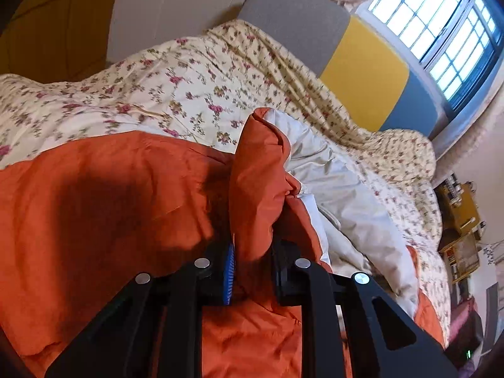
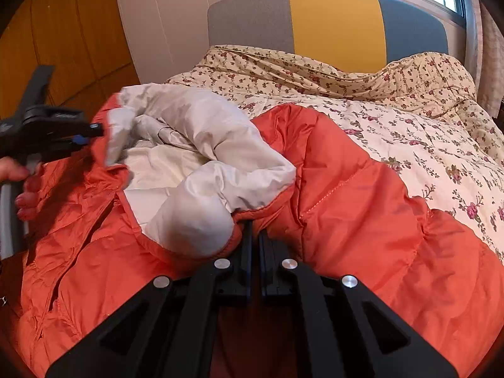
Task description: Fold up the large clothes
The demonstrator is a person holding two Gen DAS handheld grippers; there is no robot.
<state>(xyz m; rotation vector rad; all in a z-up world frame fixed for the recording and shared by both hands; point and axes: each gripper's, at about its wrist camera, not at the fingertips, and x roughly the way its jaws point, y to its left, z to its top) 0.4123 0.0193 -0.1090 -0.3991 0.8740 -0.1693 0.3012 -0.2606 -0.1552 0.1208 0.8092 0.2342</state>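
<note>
- Orange puffer jacket (image 2: pixel 362 195) lay crumpled on the floral bedspread (image 2: pixel 409 132), white lining (image 2: pixel 201 145) exposed; folding barely begun.
- Left gripper (image 1: pixel 252 271) and right gripper (image 2: pixel 255 245): fingers pinched on jacket edges.

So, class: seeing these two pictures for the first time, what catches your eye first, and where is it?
The orange padded jacket fills the foreground, spread on the floral bedspread with its white lining turned out. The left gripper and the right gripper are each shut on a fold of it. Behind stands a grey, yellow and blue headboard.
</note>
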